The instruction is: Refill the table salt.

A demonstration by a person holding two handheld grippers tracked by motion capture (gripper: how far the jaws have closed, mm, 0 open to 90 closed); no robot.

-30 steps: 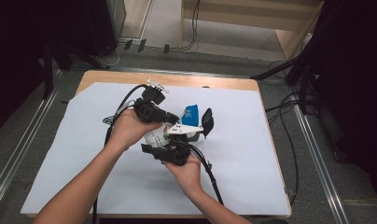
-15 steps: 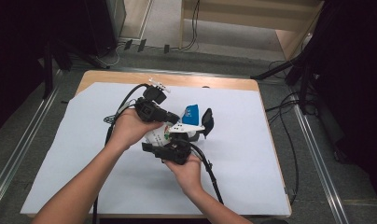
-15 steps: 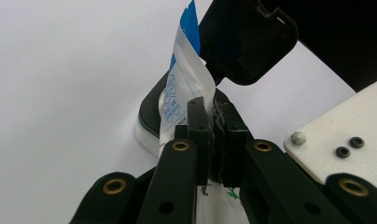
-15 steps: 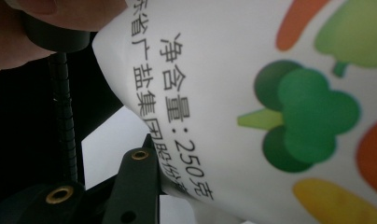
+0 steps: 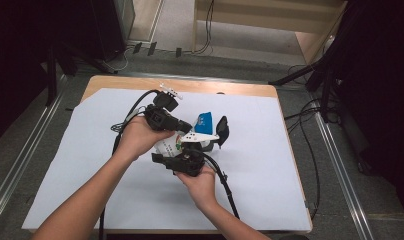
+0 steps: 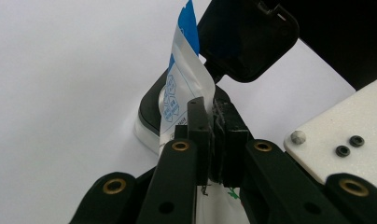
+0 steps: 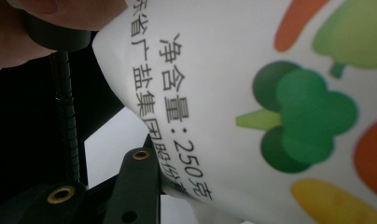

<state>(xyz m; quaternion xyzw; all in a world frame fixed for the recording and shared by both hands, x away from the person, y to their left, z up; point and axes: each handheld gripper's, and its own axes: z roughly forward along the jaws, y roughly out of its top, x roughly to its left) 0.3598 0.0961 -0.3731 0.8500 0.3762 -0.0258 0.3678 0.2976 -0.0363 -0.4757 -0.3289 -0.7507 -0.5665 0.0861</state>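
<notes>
Left gripper (image 6: 210,121) clamped on the white-and-blue plastic salt pouch (image 6: 182,93) over the table's middle, right gripper (image 5: 182,161) seemingly closed on its lower end: keep both grips firm, tilt slowly toward the open black-lidded container (image 6: 151,112).

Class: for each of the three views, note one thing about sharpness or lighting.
High view: table evenly lit, surroundings dark. Left gripper view: bag sharp, white paper glaring. Right gripper view: the bag's print is so close that it blurs slightly.
</notes>
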